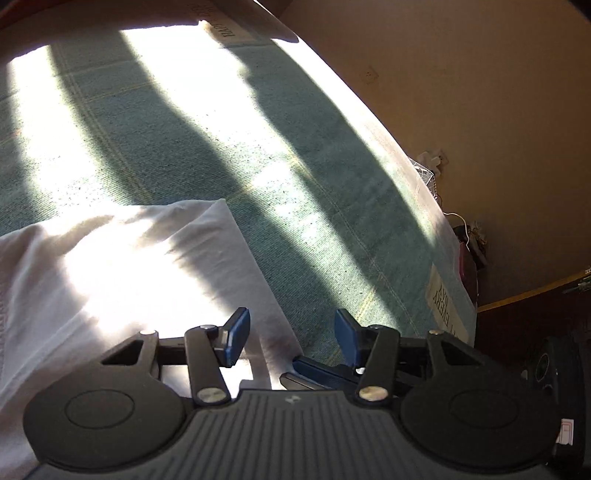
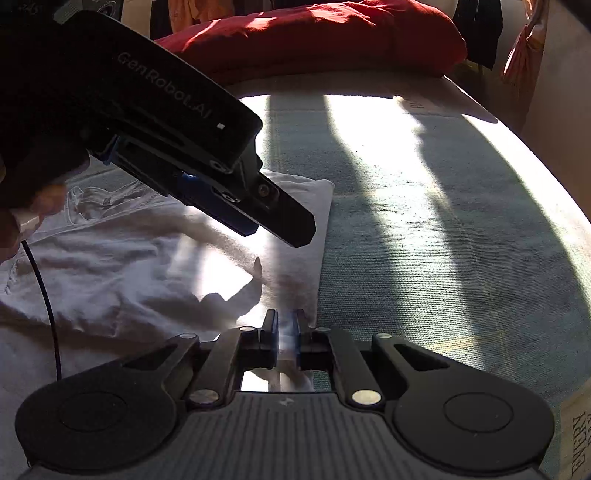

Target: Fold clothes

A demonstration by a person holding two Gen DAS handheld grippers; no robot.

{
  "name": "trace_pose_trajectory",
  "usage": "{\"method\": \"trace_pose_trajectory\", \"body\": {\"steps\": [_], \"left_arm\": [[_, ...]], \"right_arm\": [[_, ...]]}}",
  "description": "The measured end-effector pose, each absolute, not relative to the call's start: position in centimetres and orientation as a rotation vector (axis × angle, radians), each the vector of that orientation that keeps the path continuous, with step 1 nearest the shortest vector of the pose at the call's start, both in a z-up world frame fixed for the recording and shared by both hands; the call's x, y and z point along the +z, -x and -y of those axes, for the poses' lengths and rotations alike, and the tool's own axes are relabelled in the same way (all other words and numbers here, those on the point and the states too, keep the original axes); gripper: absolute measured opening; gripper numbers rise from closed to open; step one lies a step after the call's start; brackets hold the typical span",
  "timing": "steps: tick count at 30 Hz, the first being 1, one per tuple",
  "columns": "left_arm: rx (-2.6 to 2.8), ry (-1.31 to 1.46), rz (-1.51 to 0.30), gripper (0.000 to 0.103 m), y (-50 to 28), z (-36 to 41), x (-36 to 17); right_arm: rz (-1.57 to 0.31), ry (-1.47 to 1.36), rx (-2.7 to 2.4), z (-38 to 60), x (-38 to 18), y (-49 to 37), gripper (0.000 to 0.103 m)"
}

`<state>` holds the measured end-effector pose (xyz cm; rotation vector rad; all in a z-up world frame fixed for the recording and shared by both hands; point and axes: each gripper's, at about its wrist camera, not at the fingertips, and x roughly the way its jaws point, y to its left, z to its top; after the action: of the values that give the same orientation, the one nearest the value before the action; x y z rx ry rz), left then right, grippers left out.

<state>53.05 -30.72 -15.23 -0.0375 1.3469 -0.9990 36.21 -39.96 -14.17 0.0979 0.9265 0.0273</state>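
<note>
Red cushion (image 2: 314, 33), right view only

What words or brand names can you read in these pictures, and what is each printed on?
"GenRobot.AI": on the black body of the left tongs.
"EVERY DAY": on the pale border of the green bedspread; in the right view only "EVERY" is readable.
Print on the bedspread's far border: too blurred to read.

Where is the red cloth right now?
The red cloth lies bunched at the far end of the green bedspread, top centre in the right wrist view, well beyond the white garment and apart from it.
</note>
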Motion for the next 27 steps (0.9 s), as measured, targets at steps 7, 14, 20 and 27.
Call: {"method": "trace_pose_trajectory", "body": {"steps": [7, 14, 20, 27], "left_arm": [[-0.947, 0.076, -1.33, 0.05, -56.5, 33.0, -16.7], [-0.888, 0.062, -1.271, 0.05, -59.0, 34.0, -16.3], [-0.966, 0.087, -1.264, 0.053, -57.3, 32.0, -13.8], [-0.896, 0.05, -1.288, 0.055, -57.2, 30.7, -16.2]], "right_arm": [[-0.919, -0.157, 0.027, 40.6, -14.5, -36.1, 0.009], [-0.917, -0.171, 0.029, 40.7, -14.6, -36.2, 0.01], [-0.918, -0.165, 0.03, 40.7, -14.6, -36.3, 0.01], [-0.912, -0.155, 0.03, 40.6, -14.6, -36.3, 0.01]]}}
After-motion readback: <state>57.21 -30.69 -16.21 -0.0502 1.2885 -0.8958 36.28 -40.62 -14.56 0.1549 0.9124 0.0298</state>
